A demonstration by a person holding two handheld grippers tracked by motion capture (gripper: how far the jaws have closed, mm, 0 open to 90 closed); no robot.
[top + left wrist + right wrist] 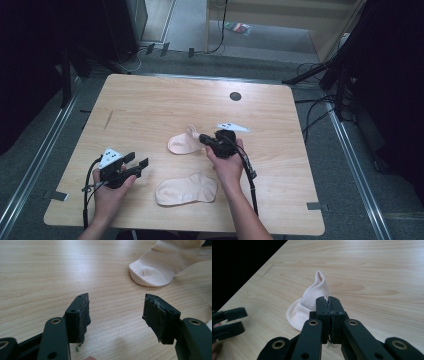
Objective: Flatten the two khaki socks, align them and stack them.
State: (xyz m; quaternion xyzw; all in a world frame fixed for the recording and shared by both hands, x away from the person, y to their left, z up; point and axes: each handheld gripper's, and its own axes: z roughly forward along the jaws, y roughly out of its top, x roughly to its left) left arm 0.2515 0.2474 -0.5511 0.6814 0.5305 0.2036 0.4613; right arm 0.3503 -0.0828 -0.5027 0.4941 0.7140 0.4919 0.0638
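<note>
Two pale pink socks lie on the wooden table (150, 100). My right gripper (202, 138) (328, 300) is shut on the cuff of the farther sock (181, 144) (312, 297). It lifts that end into a peak while the toe rests on the wood. The nearer sock (186, 190) lies flat by the front edge, under my right forearm. My left gripper (137, 161) (116, 307) is at the front left, open, with bare wood between its jaws. It points toward the farther sock's toe (150, 272). The left gripper (228, 323) also shows at the left edge of the right gripper view.
A small black round hole (235, 96) sits near the table's far edge. Cables and dark stands (340, 80) crowd the floor to the right and behind. Metal floor rails (40, 155) run along both sides of the table.
</note>
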